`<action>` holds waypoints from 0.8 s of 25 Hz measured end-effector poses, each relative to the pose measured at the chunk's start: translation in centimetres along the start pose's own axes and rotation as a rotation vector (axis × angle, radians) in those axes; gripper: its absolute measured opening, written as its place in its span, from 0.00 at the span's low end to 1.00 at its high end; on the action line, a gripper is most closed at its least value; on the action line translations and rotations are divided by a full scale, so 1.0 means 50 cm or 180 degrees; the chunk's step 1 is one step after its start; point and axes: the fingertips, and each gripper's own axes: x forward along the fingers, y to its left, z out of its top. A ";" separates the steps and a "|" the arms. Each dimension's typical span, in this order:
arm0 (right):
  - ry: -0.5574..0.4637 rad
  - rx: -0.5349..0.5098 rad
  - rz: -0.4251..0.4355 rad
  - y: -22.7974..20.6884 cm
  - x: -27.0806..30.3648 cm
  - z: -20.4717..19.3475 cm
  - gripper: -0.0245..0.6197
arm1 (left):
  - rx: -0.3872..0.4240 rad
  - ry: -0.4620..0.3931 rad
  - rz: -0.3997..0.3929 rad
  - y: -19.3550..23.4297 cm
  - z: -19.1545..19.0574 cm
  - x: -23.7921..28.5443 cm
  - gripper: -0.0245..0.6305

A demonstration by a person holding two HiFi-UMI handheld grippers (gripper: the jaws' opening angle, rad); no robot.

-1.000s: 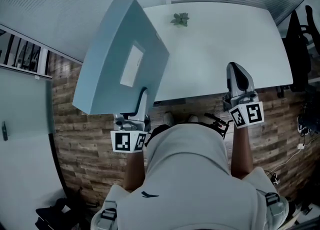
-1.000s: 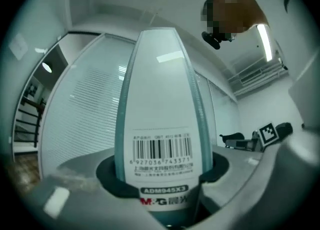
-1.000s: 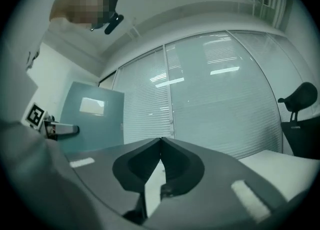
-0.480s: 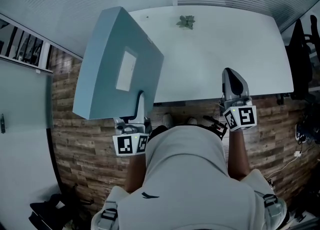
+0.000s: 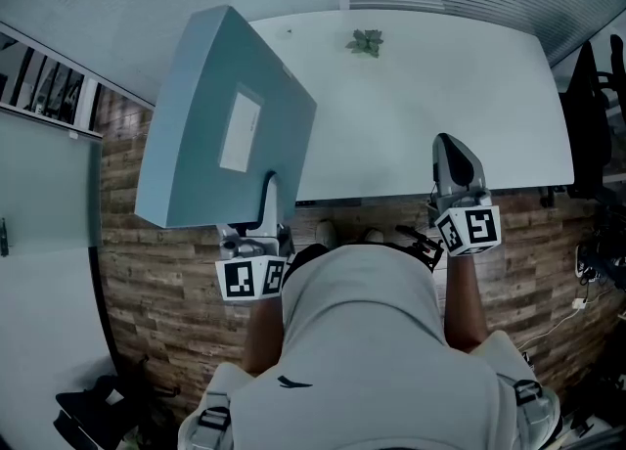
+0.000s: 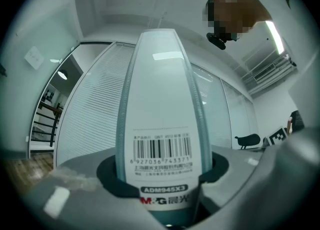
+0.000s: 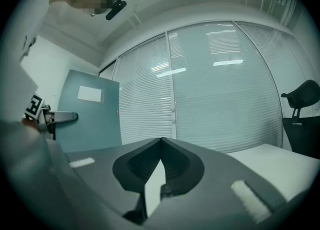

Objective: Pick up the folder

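The pale blue box folder (image 5: 210,125) with a white label hangs in the air off the left end of the white table (image 5: 411,115), standing on edge. My left gripper (image 5: 266,205) is shut on its lower spine end. In the left gripper view the barcoded spine (image 6: 161,124) fills the middle, wedged between the jaws. My right gripper (image 5: 453,157) is shut on nothing, level over the table's near edge. From the right gripper view (image 7: 159,146) the folder (image 7: 90,109) shows at the left.
A small green plant (image 5: 365,42) sits at the table's far side. Blinds and glass walls run behind the table. A black office chair (image 5: 599,106) stands at the right. Wood-pattern floor lies under me, and a railing (image 5: 49,96) is at the left.
The folder has tilted a little further left and up in the left gripper. My right gripper has come slightly nearer and lower over the table's edge.
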 end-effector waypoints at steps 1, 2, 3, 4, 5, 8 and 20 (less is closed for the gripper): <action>0.0001 0.0003 0.0004 -0.001 0.001 -0.001 0.04 | 0.0015 0.0008 -0.0009 -0.002 -0.002 0.001 0.49; 0.0003 0.0006 0.0007 -0.003 0.002 -0.002 0.04 | 0.0028 0.0016 -0.0017 -0.005 -0.004 0.002 0.49; 0.0005 0.0010 0.0010 -0.004 0.002 -0.003 0.04 | 0.0037 0.0023 -0.0025 -0.006 -0.005 0.003 0.49; 0.0007 0.0016 0.0012 -0.005 0.003 -0.003 0.04 | 0.0040 0.0029 -0.0033 -0.008 -0.007 0.003 0.49; 0.0007 0.0021 0.0011 -0.006 0.003 -0.004 0.04 | 0.0037 0.0038 -0.0040 -0.008 -0.009 0.004 0.49; 0.0007 0.0033 0.0014 -0.009 0.005 -0.006 0.04 | 0.0038 0.0086 -0.0046 -0.006 -0.018 0.011 0.49; 0.0028 0.0073 0.0047 -0.004 0.009 -0.009 0.04 | 0.0060 0.0073 -0.0064 -0.007 -0.014 0.020 0.49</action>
